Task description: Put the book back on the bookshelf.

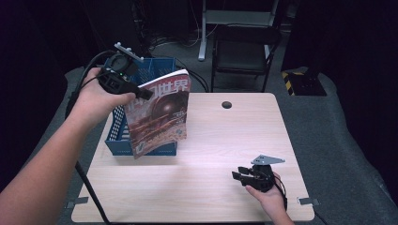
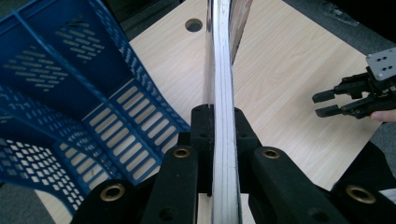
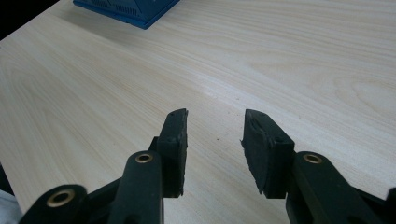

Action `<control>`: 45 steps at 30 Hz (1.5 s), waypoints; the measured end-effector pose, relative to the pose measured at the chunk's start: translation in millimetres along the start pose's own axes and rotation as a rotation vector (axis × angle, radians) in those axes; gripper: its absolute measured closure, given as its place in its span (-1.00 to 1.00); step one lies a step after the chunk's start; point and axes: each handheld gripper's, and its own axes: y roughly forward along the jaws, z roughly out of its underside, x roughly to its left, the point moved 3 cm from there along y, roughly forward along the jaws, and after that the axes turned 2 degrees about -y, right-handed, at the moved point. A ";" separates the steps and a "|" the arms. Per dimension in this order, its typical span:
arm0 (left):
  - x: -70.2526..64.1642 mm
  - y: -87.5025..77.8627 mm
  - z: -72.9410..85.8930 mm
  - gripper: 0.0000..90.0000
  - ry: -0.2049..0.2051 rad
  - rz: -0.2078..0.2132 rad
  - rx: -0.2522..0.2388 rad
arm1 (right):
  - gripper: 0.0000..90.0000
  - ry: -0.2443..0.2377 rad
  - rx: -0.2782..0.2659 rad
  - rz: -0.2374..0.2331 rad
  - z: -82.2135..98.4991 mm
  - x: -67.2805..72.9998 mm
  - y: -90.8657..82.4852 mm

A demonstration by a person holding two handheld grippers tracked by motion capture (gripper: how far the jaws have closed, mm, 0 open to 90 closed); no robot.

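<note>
A magazine (image 1: pixel 159 112) with a reddish cover and large white characters hangs tilted in the air, its lower edge in front of the blue plastic basket (image 1: pixel 117 143). My left gripper (image 1: pixel 145 93) is shut on its upper left edge. In the left gripper view the magazine's thin edge (image 2: pixel 219 70) runs straight up between the two jaws of my left gripper (image 2: pixel 219 119), with the slotted basket (image 2: pixel 70 93) to the left. My right gripper (image 1: pixel 238 178) rests low over the table's front right, open, with nothing between its fingers (image 3: pixel 173 140). It shows from the side in the left gripper view (image 2: pixel 324 103).
The light wooden table (image 1: pixel 225 140) has a round cable hole (image 1: pixel 226 104) near its far edge. A dark chair (image 1: pixel 244 51) stands behind the table. A black and yellow object (image 1: pixel 300 82) lies on the grey floor at the back right. The basket's corner (image 3: pixel 130 9) lies beyond the right jaws.
</note>
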 end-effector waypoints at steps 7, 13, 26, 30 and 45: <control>15.6 -4.7 7.2 0.87 -0.044 -0.021 0.001 | 0.34 -0.001 -0.003 0.004 0.1 -0.2 0.5; 29.4 -9.4 13.9 0.87 -0.087 -0.056 -0.017 | 0.34 -0.001 0.002 0.000 0.2 0.2 1.0; 58.5 -18.3 29.0 0.87 -0.161 -0.110 -0.017 | 0.34 -0.004 0.003 0.000 0.1 0.4 1.8; 70.1 -20.8 35.7 0.87 -0.196 -0.118 -0.016 | 0.34 -0.005 0.003 -0.001 0.2 0.5 1.9; 94.0 -23.7 49.3 0.87 -0.289 -0.168 -0.021 | 0.34 -0.002 0.009 -0.001 0.3 0.9 2.6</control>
